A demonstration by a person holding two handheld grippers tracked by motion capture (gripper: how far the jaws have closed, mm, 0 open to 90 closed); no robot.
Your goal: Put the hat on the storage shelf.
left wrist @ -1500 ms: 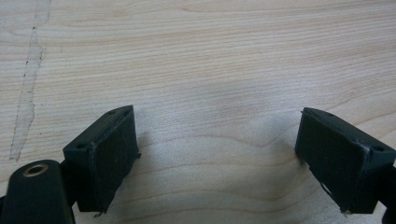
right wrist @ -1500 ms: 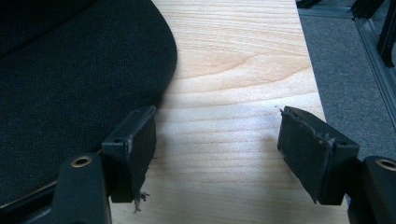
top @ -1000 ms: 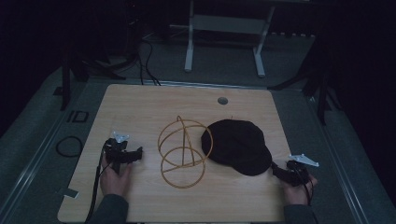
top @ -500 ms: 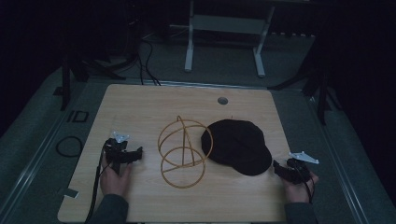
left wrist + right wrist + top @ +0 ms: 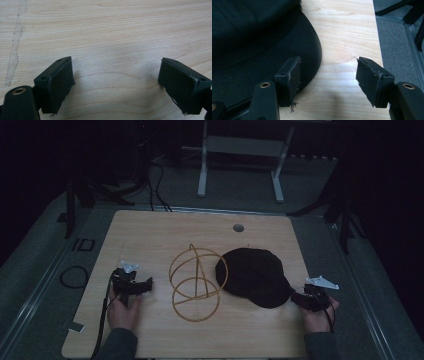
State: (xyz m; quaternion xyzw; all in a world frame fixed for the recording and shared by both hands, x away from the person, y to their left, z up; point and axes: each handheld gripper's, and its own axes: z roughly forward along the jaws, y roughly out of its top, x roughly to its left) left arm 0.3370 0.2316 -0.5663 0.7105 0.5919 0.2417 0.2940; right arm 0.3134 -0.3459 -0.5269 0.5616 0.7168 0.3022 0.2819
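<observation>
Right now the black cap (image 5: 254, 276) lies right of the table's (image 5: 150, 235) centre, the wire basket frame (image 5: 196, 282) just beside it at nine o'clock. Having just narrowed, the right gripper (image 5: 328, 80) gapes beside the brim, holding nothing. Bare wood lies between the left gripper's (image 5: 116, 82) wide jaws.

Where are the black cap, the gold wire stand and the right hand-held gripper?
black cap (image 5: 252, 275): high view, on the middle of its crown.
gold wire stand (image 5: 196, 306): high view, on the near edge of its base ring.
right hand-held gripper (image 5: 328, 77): right gripper view, midway between its fingertips.
</observation>
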